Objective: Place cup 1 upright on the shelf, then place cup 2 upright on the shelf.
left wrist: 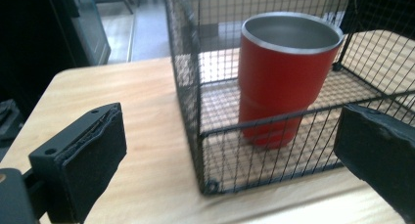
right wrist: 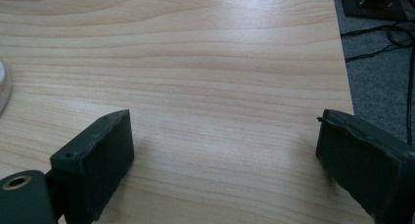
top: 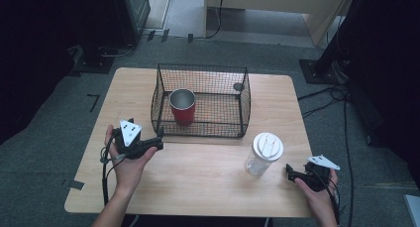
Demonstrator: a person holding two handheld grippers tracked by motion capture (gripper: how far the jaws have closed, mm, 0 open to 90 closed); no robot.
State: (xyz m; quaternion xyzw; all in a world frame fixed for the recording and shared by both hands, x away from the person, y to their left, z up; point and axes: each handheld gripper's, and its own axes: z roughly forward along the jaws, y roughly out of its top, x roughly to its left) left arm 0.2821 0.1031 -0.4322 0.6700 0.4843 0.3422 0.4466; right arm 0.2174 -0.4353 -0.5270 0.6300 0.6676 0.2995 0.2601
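Note:
A red metal tumbler [top: 183, 108] stands upright in the left part of a black wire basket [top: 203, 130] at the middle of the wooden table [top: 198, 177]. My left gripper [top: 157, 141] is open just outside the basket's front left corner, with nothing between its jaws. In the left gripper view the tumbler [left wrist: 284, 72] sits behind the basket's mesh [left wrist: 188, 77], ahead of my open left gripper [left wrist: 230, 136]. A clear cup with a white lid [top: 265, 150] stands at the front right. My right gripper [top: 290, 173] is open just right of it, and in its own view hangs over bare wood [right wrist: 225, 141].
The table's right edge [right wrist: 345, 62] drops to grey carpet with black cables [right wrist: 386, 38]. A sliver of the white lid [right wrist: 2, 87] shows at the left border of the right gripper view. Dark stands and furniture ring the table.

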